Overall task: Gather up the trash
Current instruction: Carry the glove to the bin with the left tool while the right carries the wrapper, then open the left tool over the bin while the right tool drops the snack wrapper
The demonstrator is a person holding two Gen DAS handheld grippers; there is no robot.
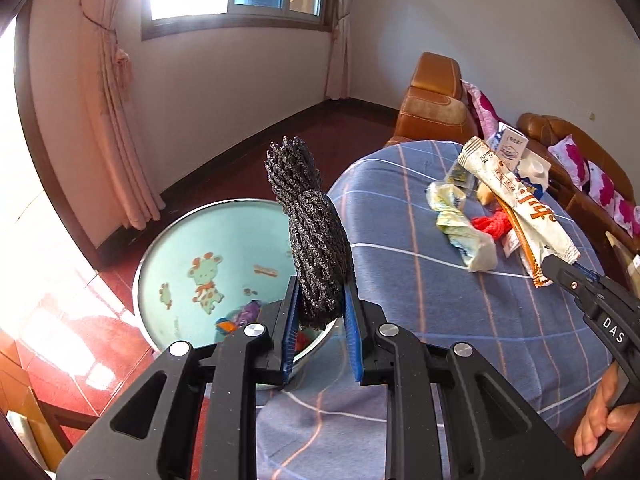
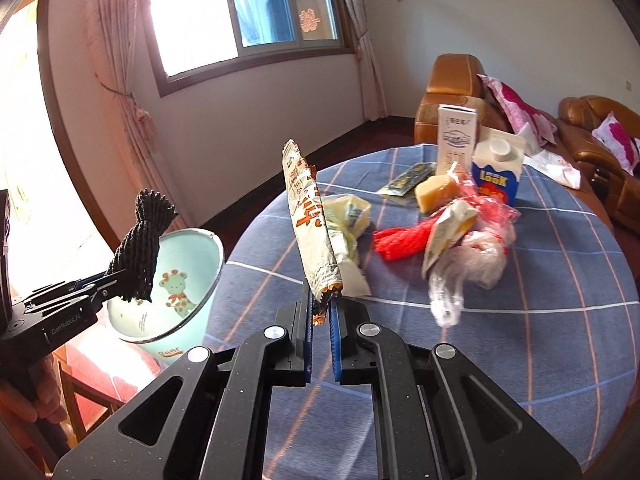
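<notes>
- Carry both loads over the mint bucket [image 1: 224, 264] beside the round blue-checked table [image 1: 420, 248] before letting go; centre each above the opening, clear of the rim, then part the pads and let gravity work.
- Keep the left gripper [image 1: 320, 312] clamped on the black net bundle [image 1: 316, 232] by its lower end until fully over the bucket's mouth. Bundle upright, long axis vertical, frayed end up, already above the near rim in the left wrist view.
- Bring the right gripper [image 2: 320, 312], pinched nearly shut on the long snack wrapper [image 2: 310, 232], further left. Wrapper above the tabletop, held by its bottom seam, long axis steeply upright, top leaning slightly left.
- Leave the red mesh sleeve [image 2: 404, 240] and crumpled plastic on the table for later trips.
</notes>
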